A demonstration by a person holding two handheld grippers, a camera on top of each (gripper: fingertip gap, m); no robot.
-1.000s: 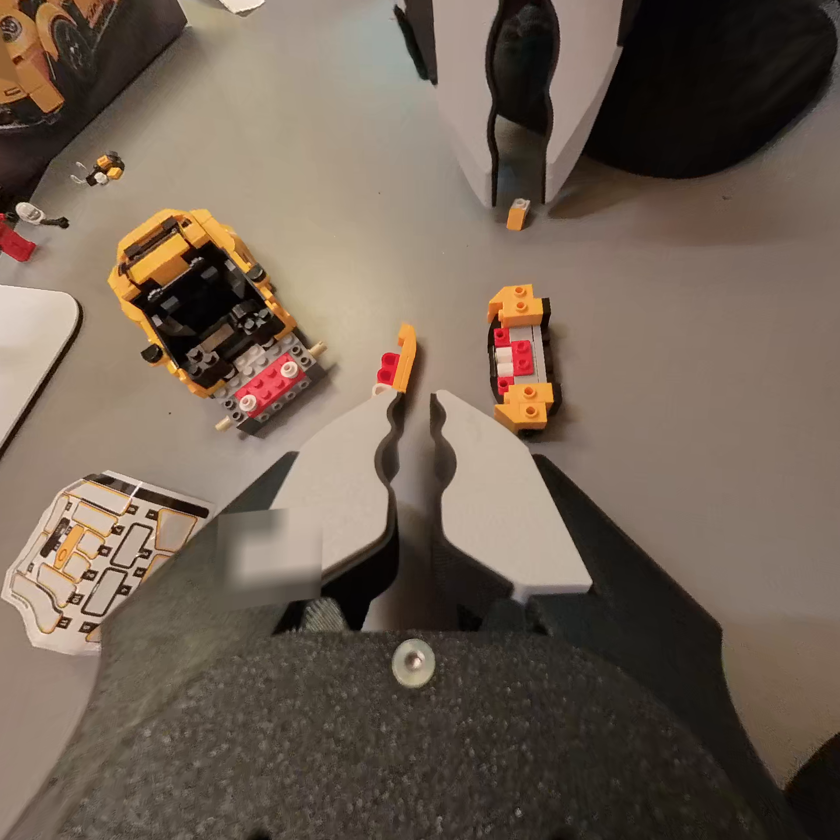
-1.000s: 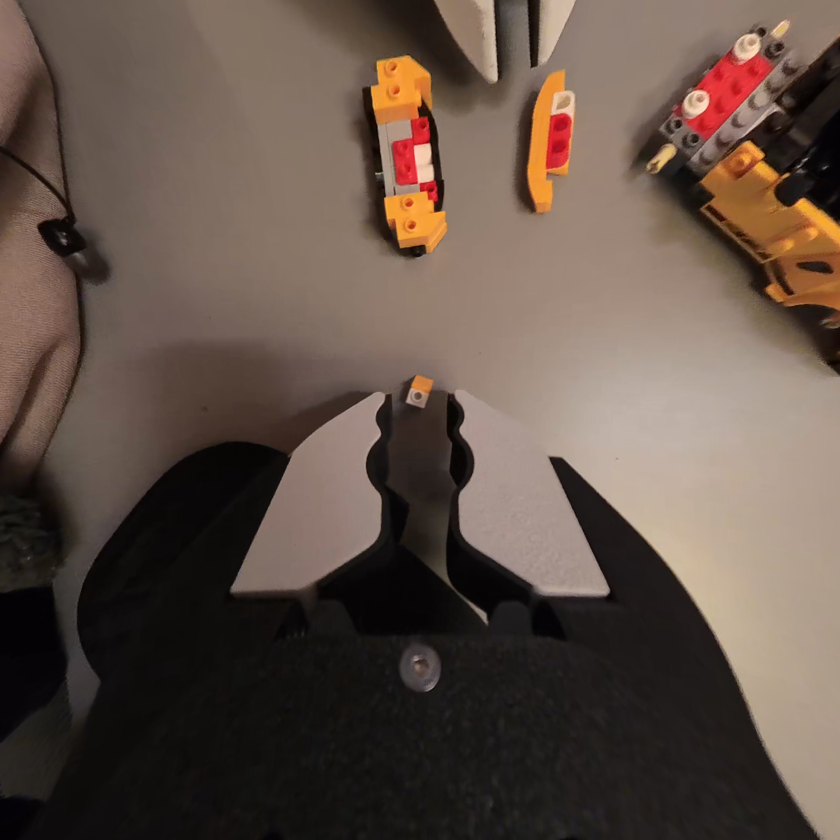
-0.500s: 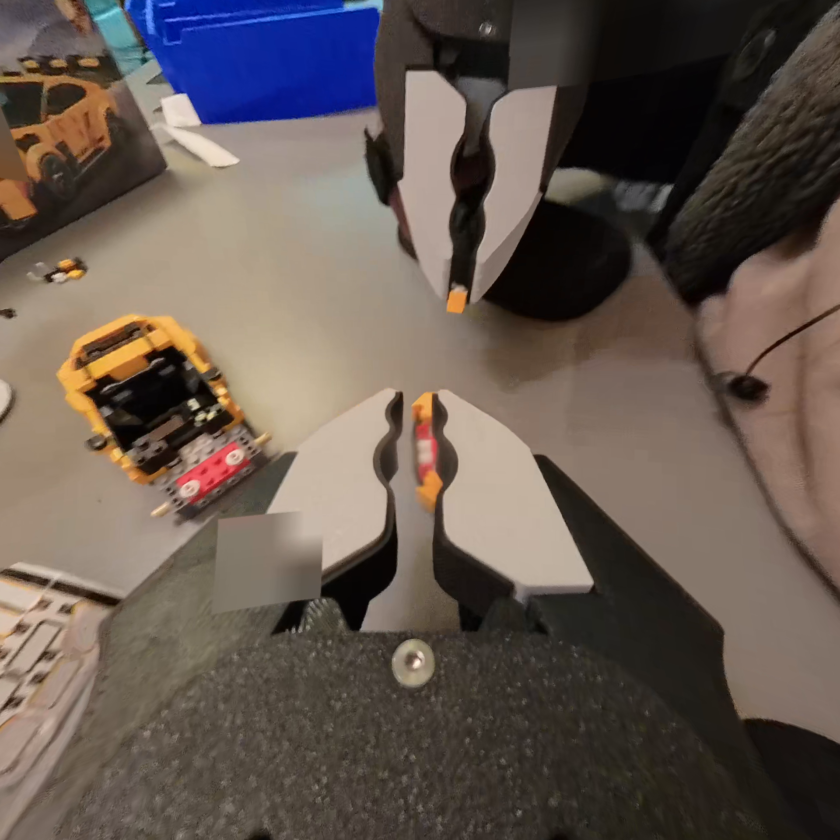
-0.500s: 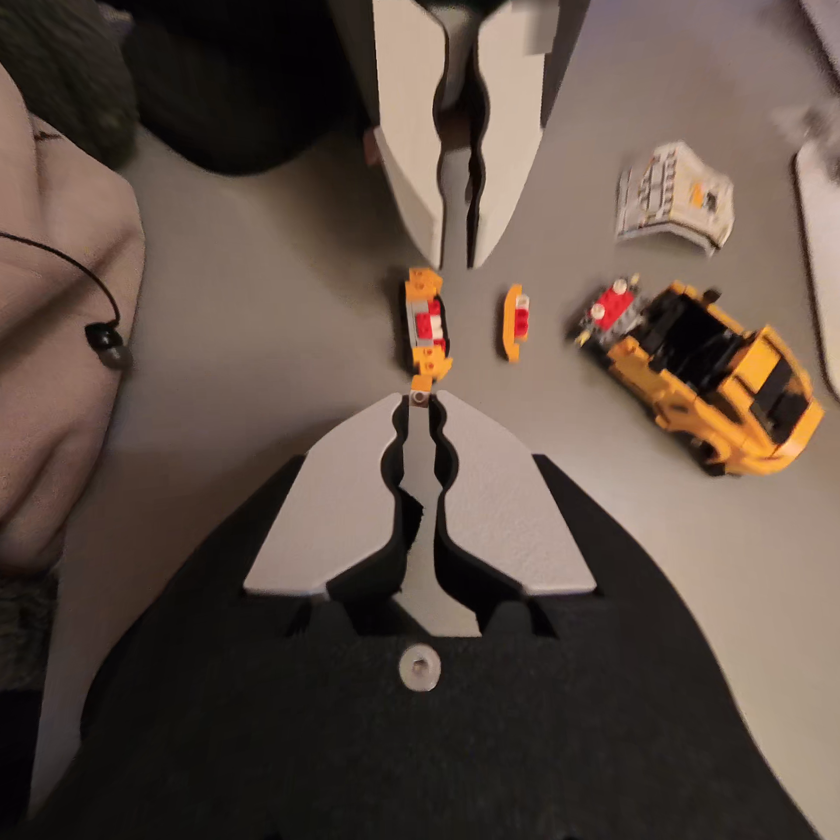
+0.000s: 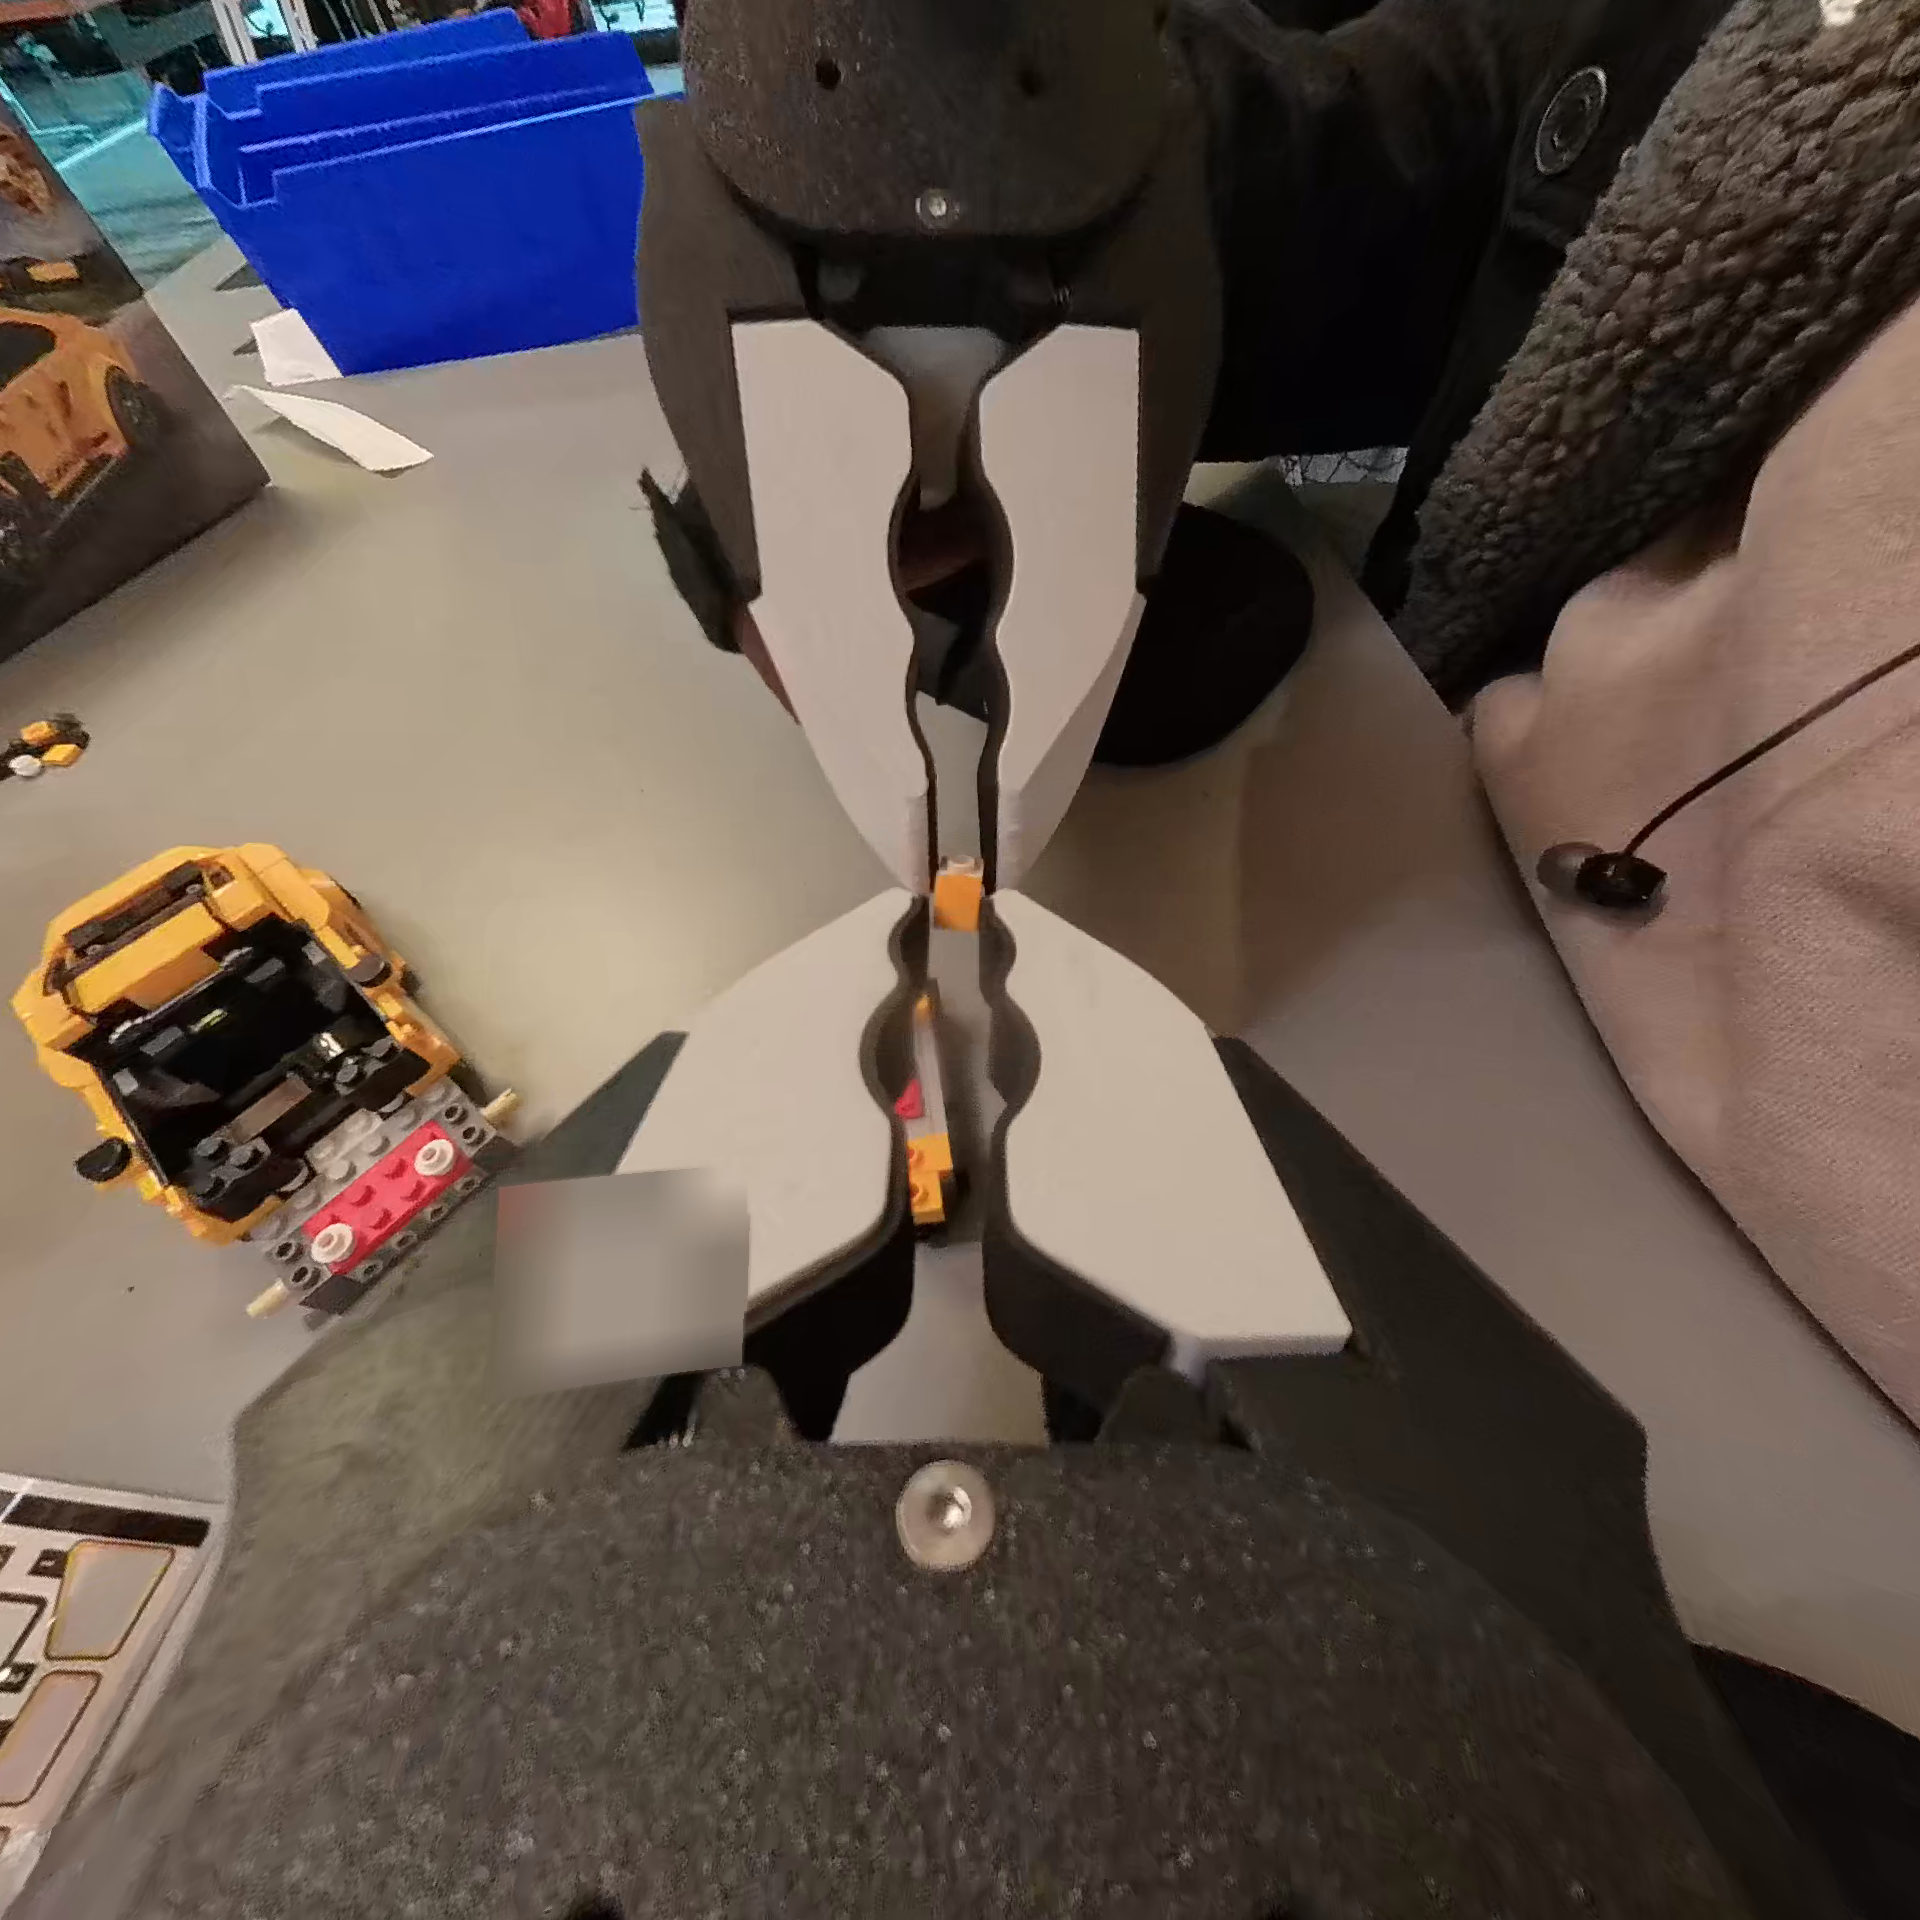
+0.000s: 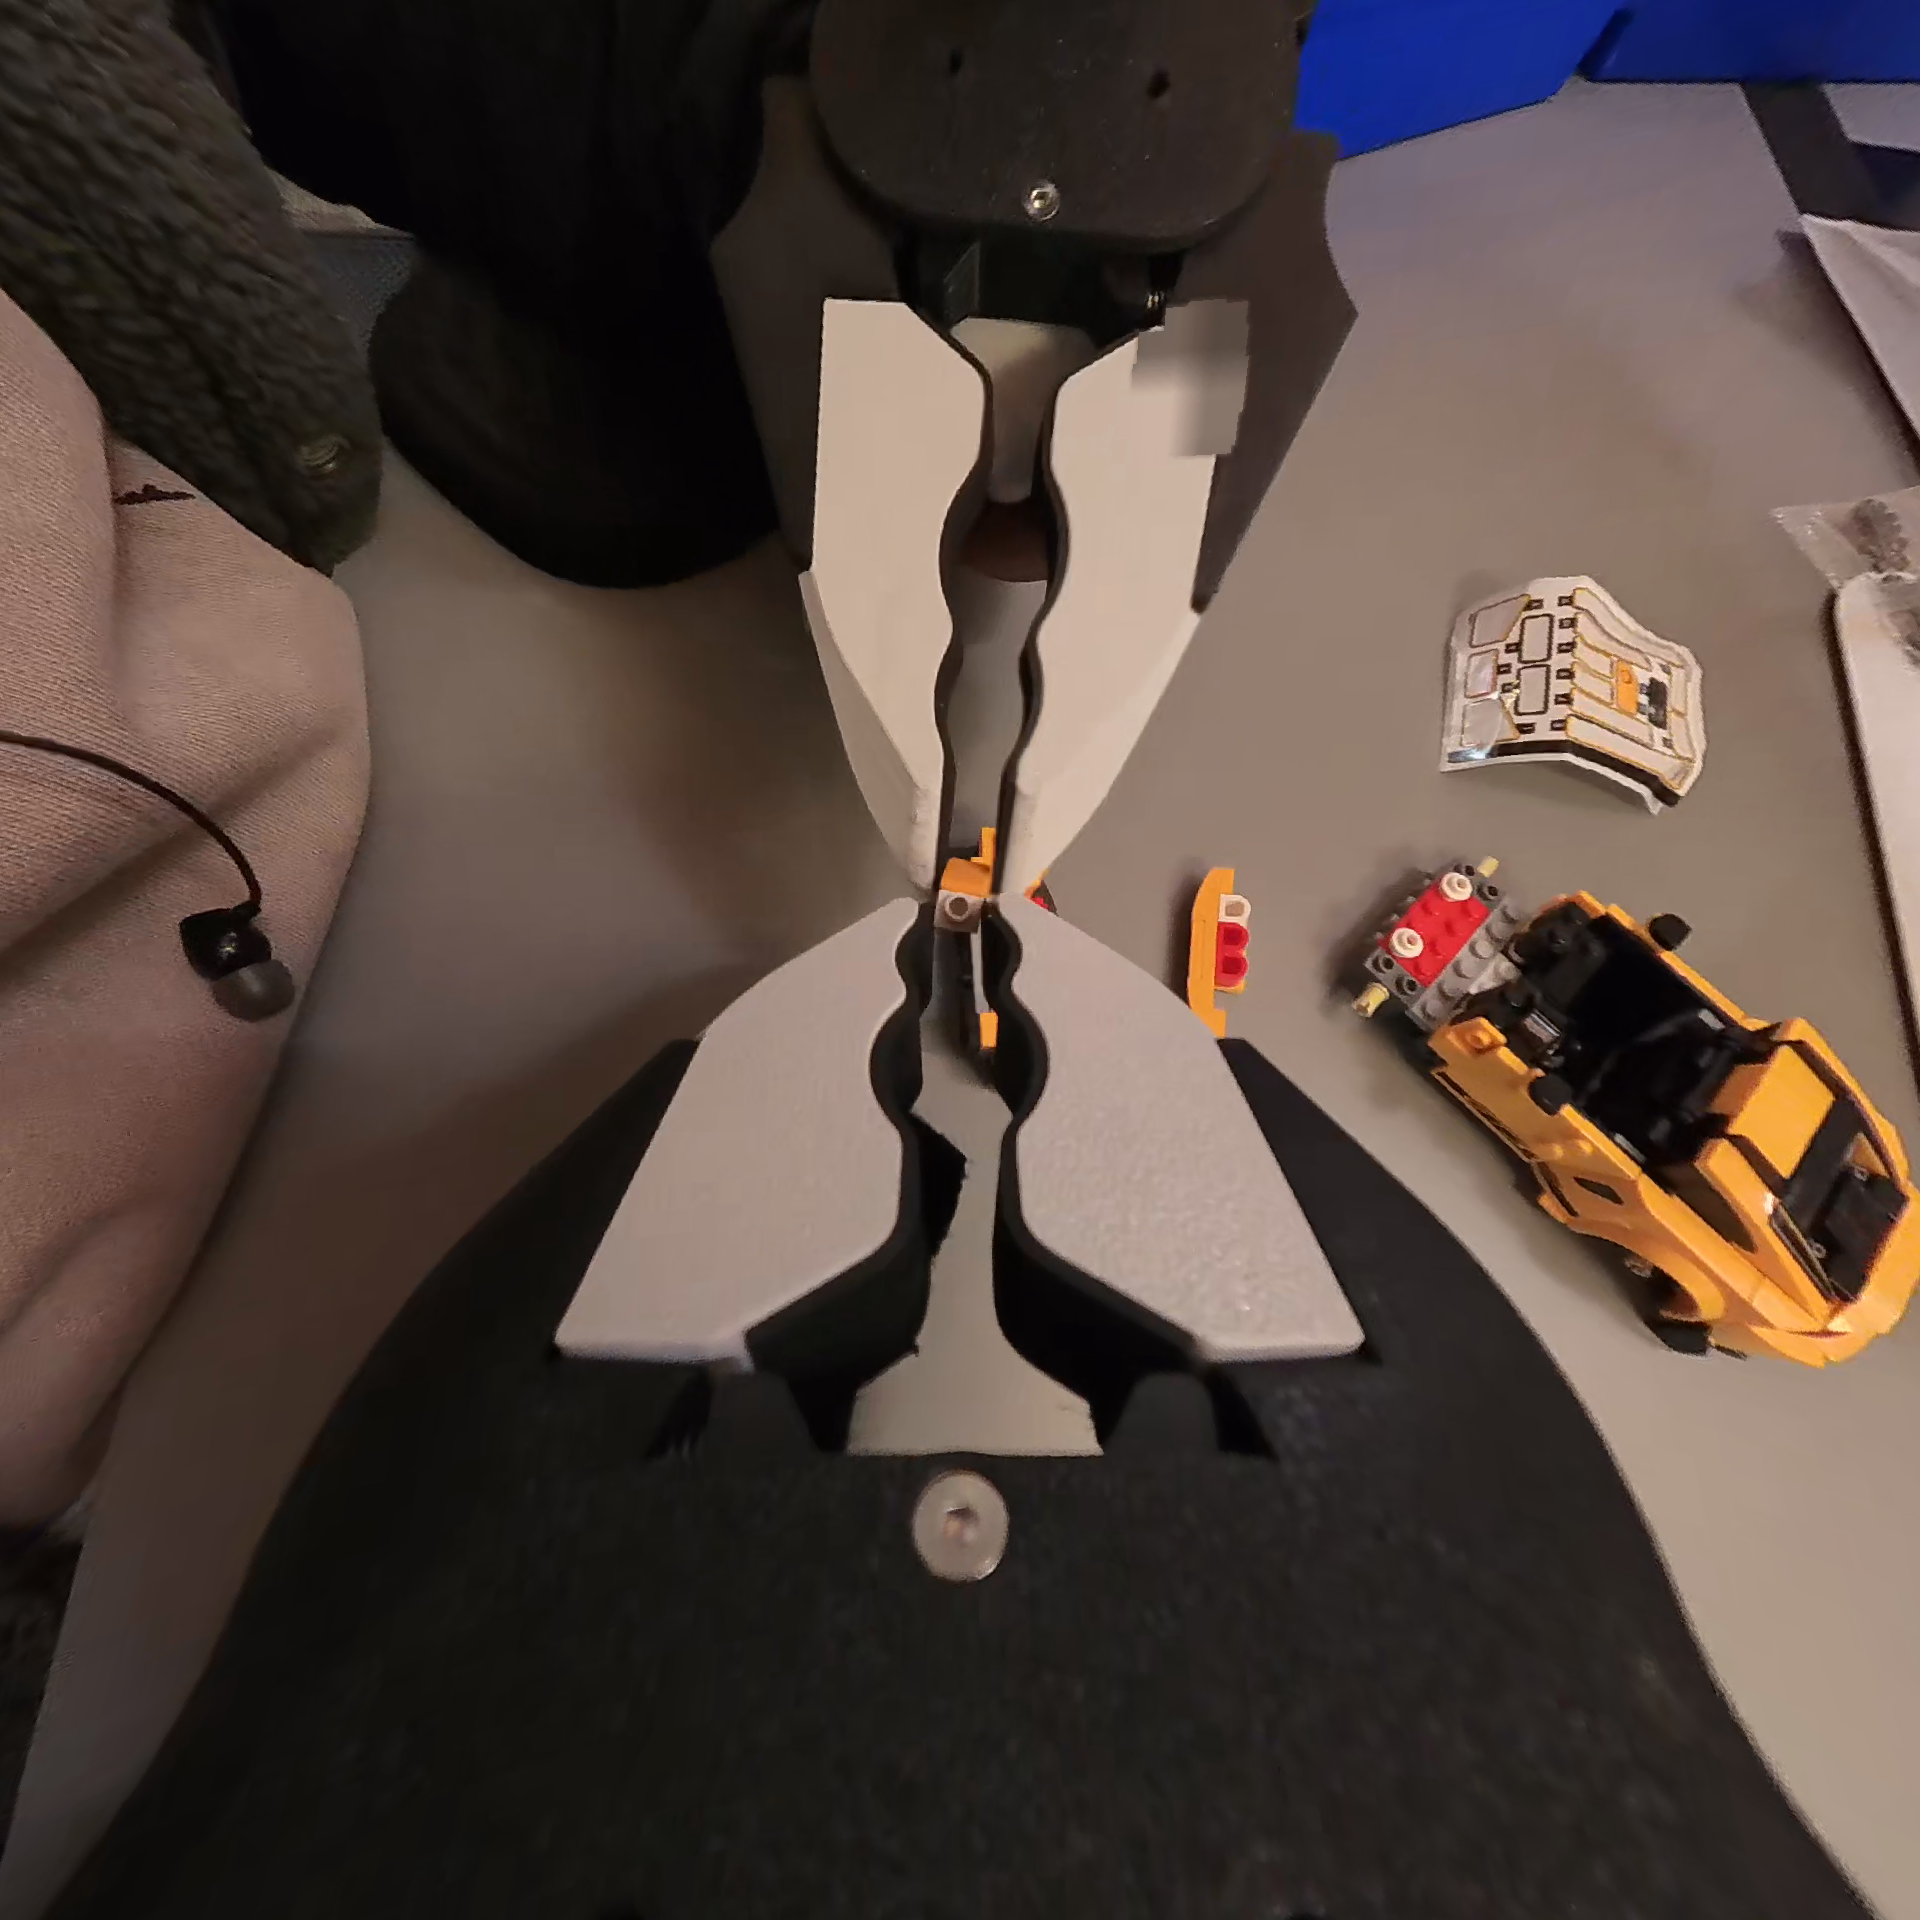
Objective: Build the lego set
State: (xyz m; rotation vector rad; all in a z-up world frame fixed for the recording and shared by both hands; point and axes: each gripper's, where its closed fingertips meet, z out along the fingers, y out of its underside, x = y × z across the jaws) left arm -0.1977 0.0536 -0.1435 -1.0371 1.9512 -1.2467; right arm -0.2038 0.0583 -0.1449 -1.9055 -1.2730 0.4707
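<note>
While tip-to-tip claws meet, the small orange brick (image 5: 957, 896) points its stud upward.

The tabletop (image 5: 520, 644) is plain grey. The car (image 6: 1683, 1132) is orange with a black inside and a red and grey rear. The small brick (image 5: 957, 896) is orange. The bin (image 5: 436, 208) is blue. The sticker sheet (image 6: 1569, 691) has black-outlined grey and orange shapes.

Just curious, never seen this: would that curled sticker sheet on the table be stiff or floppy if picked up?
Likely floppy and very light: the sticker sheet looks paper-thin and lies curved, with one edge lifted off the table. It would probably slide if pushed, since the tabletop looks smooth. Pinched hard, it might crease.
</note>
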